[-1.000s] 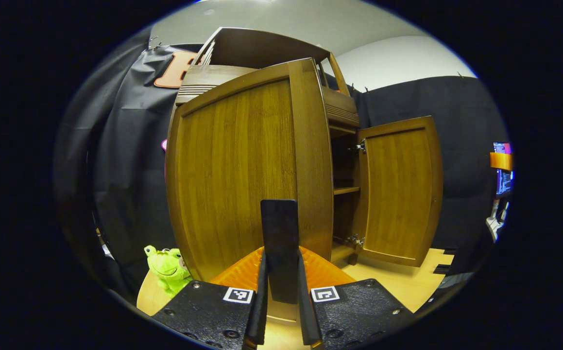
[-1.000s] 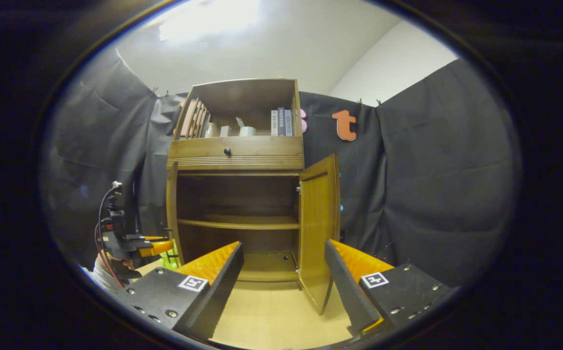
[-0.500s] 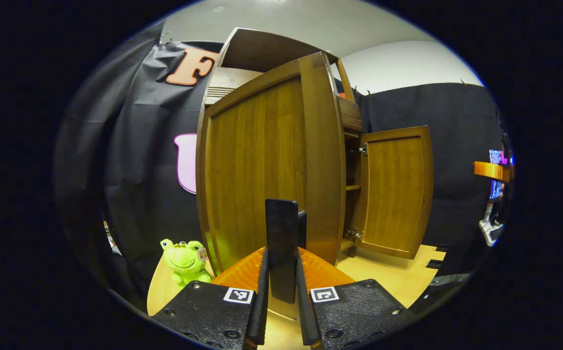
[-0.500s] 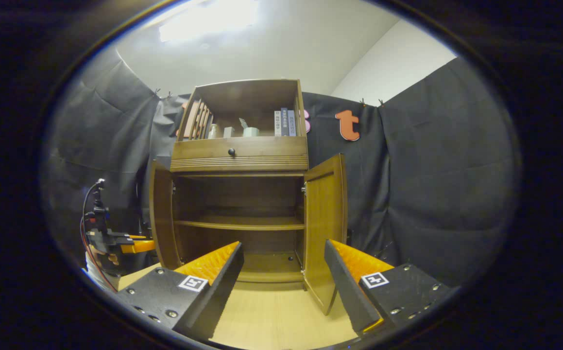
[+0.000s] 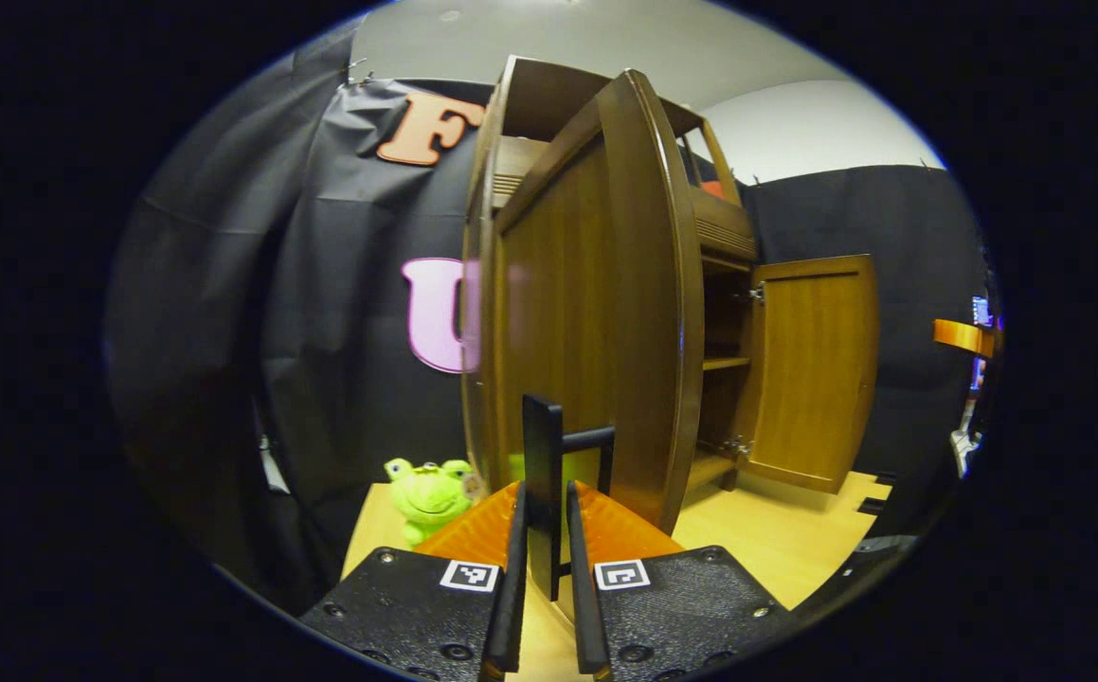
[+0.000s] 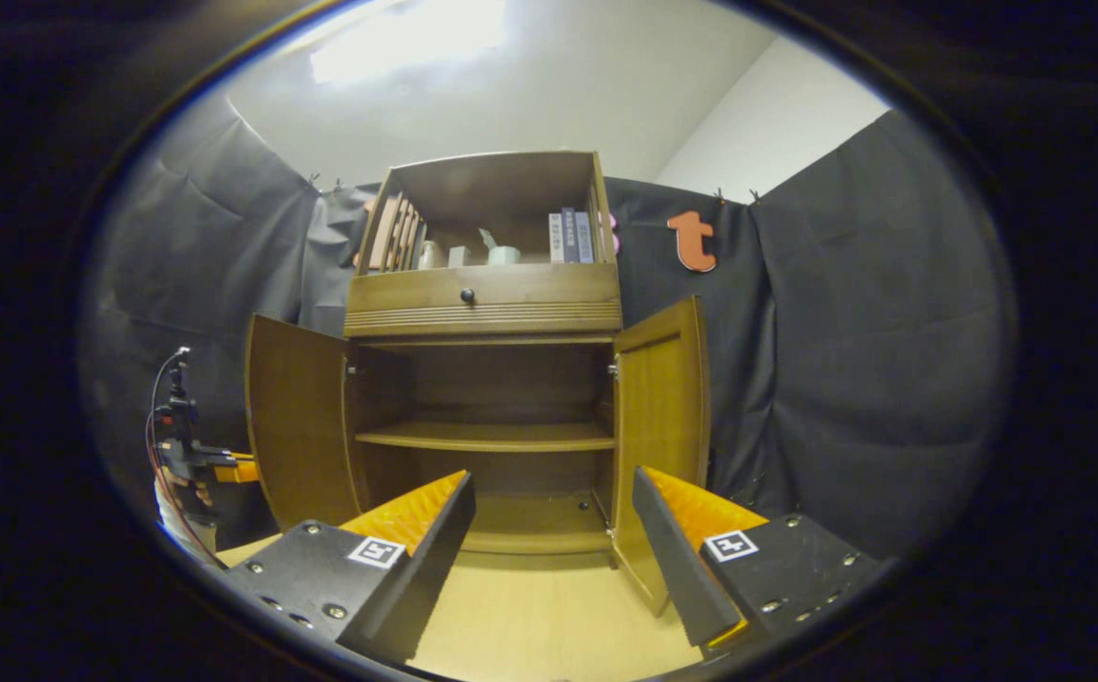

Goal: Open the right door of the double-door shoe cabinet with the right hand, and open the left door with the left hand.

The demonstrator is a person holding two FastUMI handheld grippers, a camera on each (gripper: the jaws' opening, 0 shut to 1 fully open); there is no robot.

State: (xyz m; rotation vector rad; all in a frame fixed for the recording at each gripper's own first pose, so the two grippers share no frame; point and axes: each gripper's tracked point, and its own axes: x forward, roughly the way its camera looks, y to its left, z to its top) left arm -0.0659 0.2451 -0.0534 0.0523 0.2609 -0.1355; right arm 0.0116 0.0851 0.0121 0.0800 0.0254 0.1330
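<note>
Clamping the black door handle (image 5: 549, 474) right in front of it, the left gripper (image 5: 541, 568) could yank too far and strain the left door (image 5: 596, 313), while the right gripper (image 6: 549, 559) waits with fingers apart.

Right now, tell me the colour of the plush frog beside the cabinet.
Bright green; the plush frog shows best in the left gripper view.

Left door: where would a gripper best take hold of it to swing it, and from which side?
On the dark bar handle near the left door's free edge, far from the hinges. Come at it from the door's front, fingers either side of the post. The left gripper looks shut on that handle.
</note>
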